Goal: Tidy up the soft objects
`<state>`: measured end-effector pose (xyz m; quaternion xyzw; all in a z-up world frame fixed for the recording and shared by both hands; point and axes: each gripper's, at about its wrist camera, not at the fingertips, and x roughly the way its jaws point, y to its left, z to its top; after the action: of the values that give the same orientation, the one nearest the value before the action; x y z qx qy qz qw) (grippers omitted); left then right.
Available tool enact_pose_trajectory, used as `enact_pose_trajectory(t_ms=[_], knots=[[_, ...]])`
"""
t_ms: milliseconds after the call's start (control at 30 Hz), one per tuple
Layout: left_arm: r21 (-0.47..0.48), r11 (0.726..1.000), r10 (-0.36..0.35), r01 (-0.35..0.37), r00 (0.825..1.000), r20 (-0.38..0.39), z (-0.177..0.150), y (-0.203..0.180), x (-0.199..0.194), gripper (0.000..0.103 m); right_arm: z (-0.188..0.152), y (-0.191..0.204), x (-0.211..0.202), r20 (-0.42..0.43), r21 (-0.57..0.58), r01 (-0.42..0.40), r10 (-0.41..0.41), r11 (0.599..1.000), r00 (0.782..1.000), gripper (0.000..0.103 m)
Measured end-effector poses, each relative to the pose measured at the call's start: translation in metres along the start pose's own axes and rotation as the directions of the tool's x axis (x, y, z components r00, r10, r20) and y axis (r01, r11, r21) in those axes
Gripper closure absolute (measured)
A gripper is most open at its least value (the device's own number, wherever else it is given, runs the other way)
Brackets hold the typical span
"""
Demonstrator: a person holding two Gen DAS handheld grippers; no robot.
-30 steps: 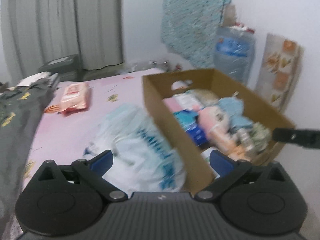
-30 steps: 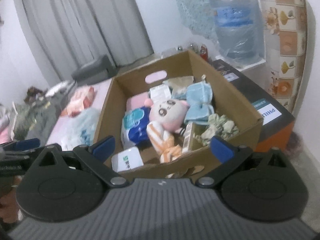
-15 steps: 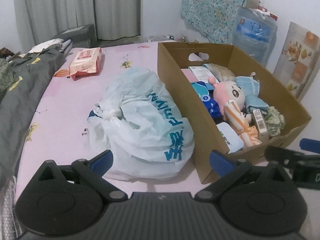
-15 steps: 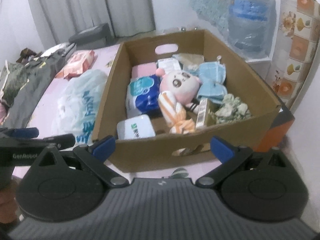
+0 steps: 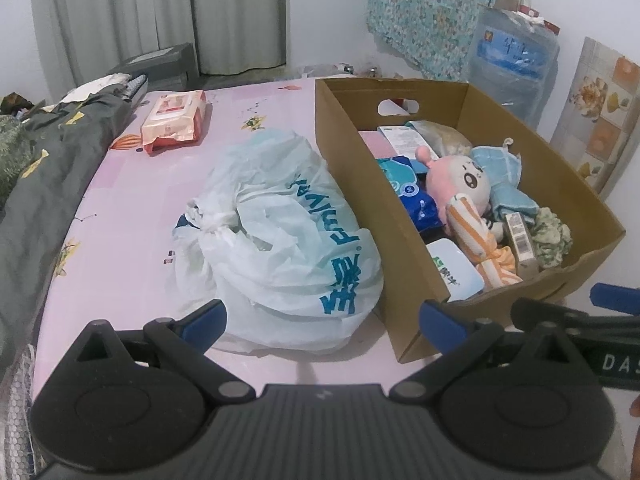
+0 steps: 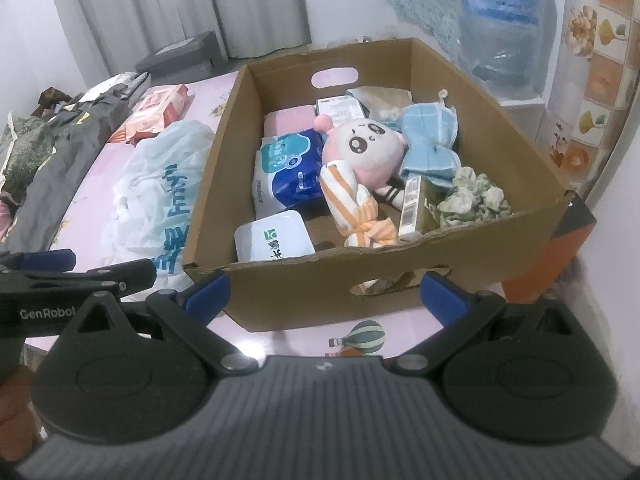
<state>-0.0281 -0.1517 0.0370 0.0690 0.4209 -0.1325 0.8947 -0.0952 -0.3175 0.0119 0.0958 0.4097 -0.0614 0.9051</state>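
Left gripper [image 5: 322,316] and right gripper [image 6: 325,294]: fingers spread, grasping nothing, level before the cardboard box [image 6: 400,284] on the bed [image 5: 132,200]. Plush doll [image 6: 364,148] lies inside the box; tied plastic bag [image 5: 280,236] just left of it. Likely approach step; next, reach down onto a soft item

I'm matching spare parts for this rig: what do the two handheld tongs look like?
Both match: the left tongs and right tongs have a ribbed dark grey body, two round black pivot housings, black linkage arms with silver rivets and blue fingertip pads. White lettering "GenRobot" marks the left one's side.
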Motion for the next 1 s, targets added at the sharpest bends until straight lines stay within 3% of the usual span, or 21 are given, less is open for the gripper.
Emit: enact_pose_trajectory(t_ms=[1000], knots=[[0.007,1.0,0.02,-0.02,0.999,-0.029,-0.001,-0.006,0.009,0.002,0.0,-0.007,0.014,-0.039,0.0,0.008,-0.008,1.0,0.999,0.001]])
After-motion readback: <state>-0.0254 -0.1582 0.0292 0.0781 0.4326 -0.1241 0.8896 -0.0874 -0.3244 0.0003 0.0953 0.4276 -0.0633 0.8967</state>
